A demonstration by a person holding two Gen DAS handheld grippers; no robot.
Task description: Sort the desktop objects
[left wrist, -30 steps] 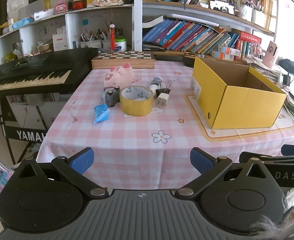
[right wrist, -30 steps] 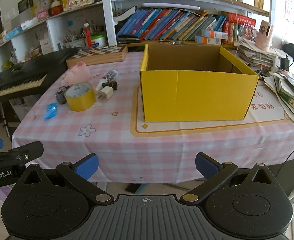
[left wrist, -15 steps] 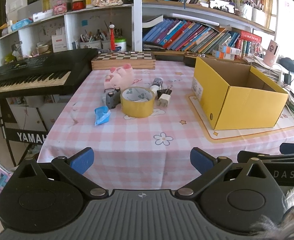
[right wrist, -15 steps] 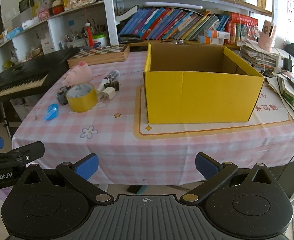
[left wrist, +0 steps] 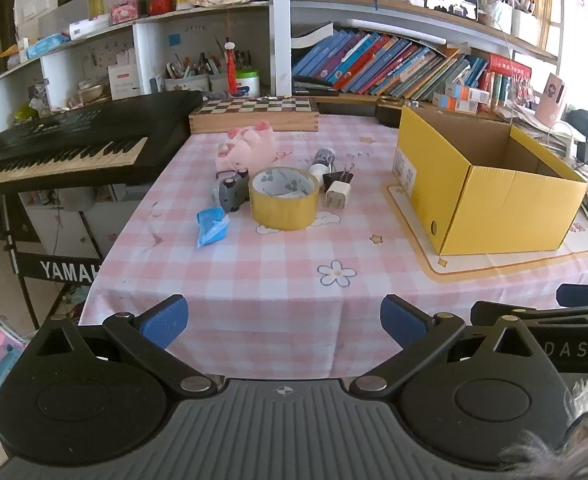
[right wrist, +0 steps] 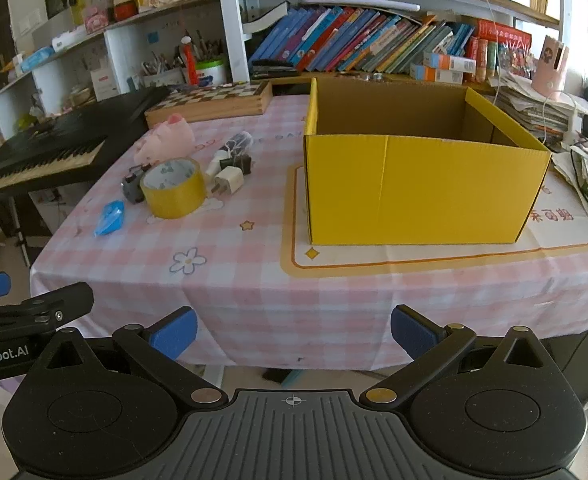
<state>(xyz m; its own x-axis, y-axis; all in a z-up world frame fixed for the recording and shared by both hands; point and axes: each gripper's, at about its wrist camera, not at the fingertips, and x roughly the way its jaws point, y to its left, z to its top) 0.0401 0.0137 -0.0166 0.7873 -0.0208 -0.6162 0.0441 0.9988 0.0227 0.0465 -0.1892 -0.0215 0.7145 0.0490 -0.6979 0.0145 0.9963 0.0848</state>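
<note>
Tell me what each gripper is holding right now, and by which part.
Nothing is held. The left gripper and right gripper are both open and empty, short of the table's near edge.

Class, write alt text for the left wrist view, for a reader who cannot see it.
The open left gripper hangs before a pink checked table, holding nothing. On the table a tape roll, plush pig, charger and blue packet cluster left of an open yellow box. Behind stand a keyboard, chessboard and bookshelves.
</note>
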